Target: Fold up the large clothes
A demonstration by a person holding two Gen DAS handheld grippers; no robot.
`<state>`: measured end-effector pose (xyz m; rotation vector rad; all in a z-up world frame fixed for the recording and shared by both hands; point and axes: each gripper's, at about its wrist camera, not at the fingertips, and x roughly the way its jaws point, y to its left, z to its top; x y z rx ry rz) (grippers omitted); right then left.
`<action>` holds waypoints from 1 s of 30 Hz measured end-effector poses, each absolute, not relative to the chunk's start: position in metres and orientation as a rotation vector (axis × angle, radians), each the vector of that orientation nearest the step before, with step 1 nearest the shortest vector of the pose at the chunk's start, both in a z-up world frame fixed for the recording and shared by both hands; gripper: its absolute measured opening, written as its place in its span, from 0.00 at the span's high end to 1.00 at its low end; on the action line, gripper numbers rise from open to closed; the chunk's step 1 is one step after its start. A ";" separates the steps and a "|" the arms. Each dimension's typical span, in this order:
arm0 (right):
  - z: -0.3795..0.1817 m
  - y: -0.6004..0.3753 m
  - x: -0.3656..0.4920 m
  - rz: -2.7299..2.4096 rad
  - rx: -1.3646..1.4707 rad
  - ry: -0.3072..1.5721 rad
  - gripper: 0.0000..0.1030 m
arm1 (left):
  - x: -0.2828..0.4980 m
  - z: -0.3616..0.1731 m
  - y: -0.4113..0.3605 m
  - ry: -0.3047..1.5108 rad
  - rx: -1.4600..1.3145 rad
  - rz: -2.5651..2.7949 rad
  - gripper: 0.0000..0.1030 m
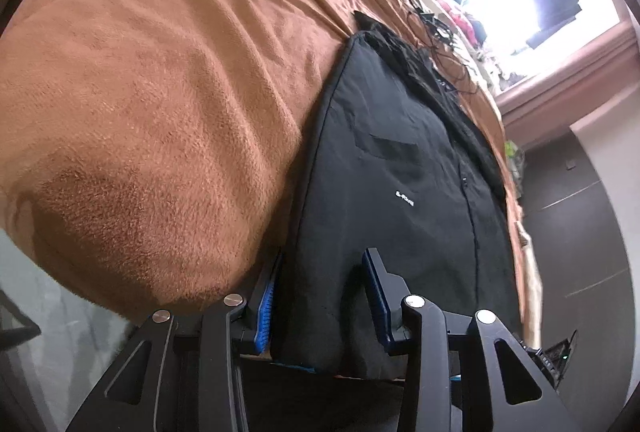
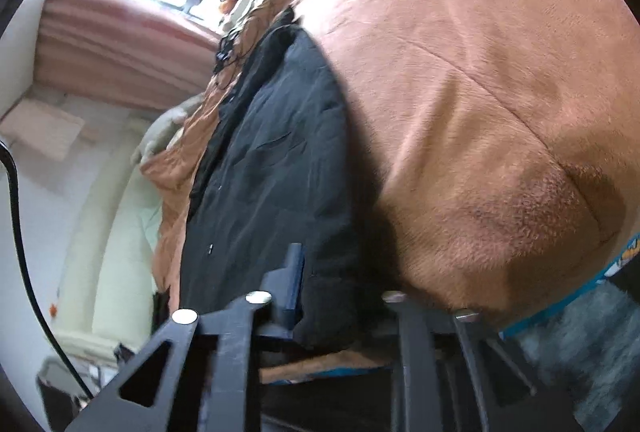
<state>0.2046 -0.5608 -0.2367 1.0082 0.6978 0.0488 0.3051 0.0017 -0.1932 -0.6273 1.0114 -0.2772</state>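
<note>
One black jacket (image 1: 392, 168) lies on the bed's brown blanket (image 1: 152, 104), its near hem hanging at the bed's edge. Left of the jacket's zip the left claw (image 1: 324, 296) pinches that hem between blue pads; right of it the right claw (image 2: 340, 296) is pressed together on the same hem. Two claws, one jacket: I'd lift both corners evenly, keeping the hem taut.
</note>
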 end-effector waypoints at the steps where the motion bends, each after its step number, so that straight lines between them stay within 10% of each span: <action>1: -0.236 -0.560 0.203 0.045 1.011 0.685 0.88 | 0.303 -0.192 0.000 1.013 -0.602 -0.262 0.69; 6: -0.217 -0.552 0.195 0.037 0.961 0.637 0.92 | 0.293 -0.191 0.005 0.982 -0.622 -0.254 0.86; 30: -0.107 -0.523 0.086 0.148 0.863 0.435 0.93 | 0.181 -0.069 0.050 0.710 -0.629 -0.303 0.88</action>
